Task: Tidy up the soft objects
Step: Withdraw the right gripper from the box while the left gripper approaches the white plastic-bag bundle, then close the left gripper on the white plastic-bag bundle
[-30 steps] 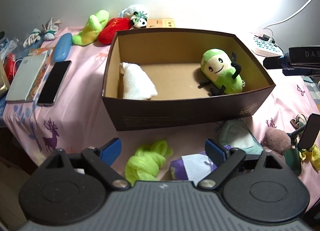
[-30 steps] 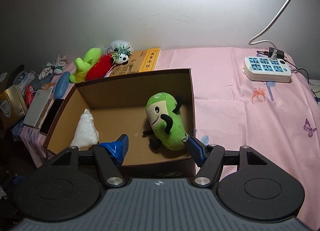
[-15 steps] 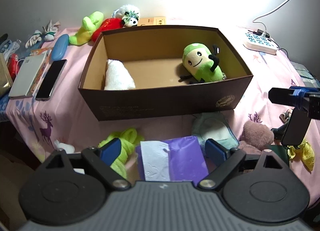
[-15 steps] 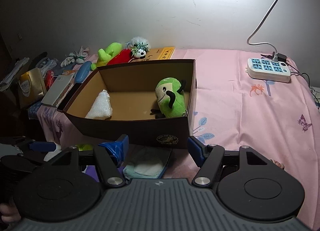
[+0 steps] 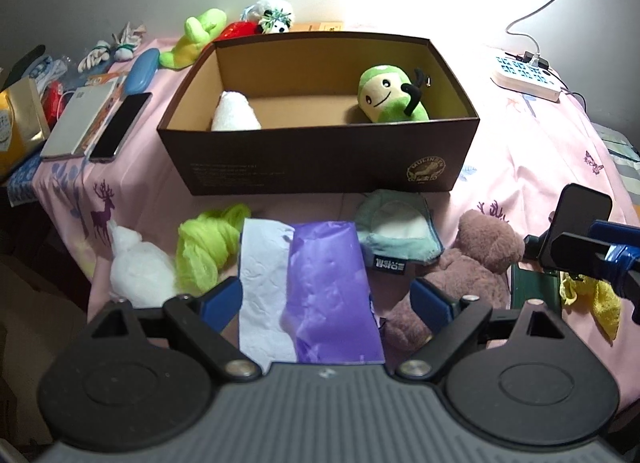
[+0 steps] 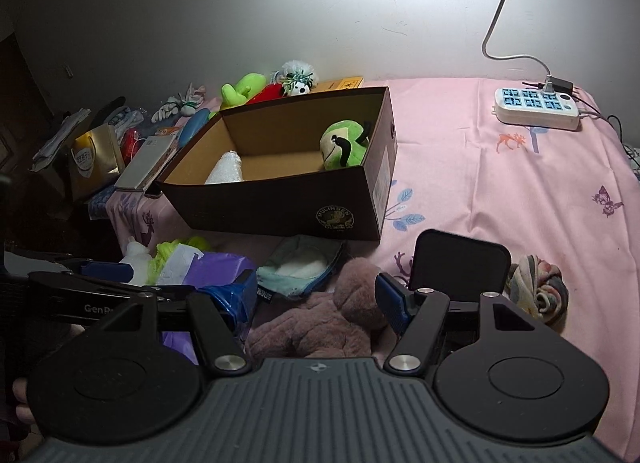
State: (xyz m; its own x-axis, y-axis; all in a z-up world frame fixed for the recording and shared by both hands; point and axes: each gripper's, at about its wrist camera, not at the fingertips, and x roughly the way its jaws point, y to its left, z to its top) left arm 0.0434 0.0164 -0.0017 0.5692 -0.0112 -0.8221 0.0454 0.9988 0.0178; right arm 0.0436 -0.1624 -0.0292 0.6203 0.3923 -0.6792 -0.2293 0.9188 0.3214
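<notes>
at the far left edge of the pink-covered surface (image 5: 520, 159) lie a grey notebook (image 5: 78, 121) and a dark phone (image 5: 120, 125) side by side. near the front left corner sits a white fluffy toy (image 5: 138, 269), touching a lime green bundle (image 5: 210, 241) to its right. the left claw (image 5: 324, 303) hangs over the front edge with its blue fingers spread wide, nothing pinched; between them lies a purple bag (image 5: 328, 287) with a pale tissue pack (image 5: 264, 279) along its left side. behind these, toward the middle of the surface, stands the brown cardboard box (image 5: 320, 167), open on top, holding a white soft roll (image 5: 234, 113) in its left end and a green plush (image 5: 390, 97) in its right end. along the back edge, behind the box's left corner, lie a lime plush (image 5: 196, 37), a red plush (image 5: 238, 29) and a small panda toy (image 5: 276, 19). just in front of the box's right part lies a teal pouch (image 5: 398, 225), and to its right a brown teddy bear (image 6: 320, 319) sprawls near the front edge. the right claw (image 6: 316, 297) hovers over the bear, fingers spread apart and empty, the bear's body between them. further right near the front edge is a multicoloured rolled cloth (image 6: 538, 289), and at the back right corner a white power strip (image 6: 536, 107).
</notes>
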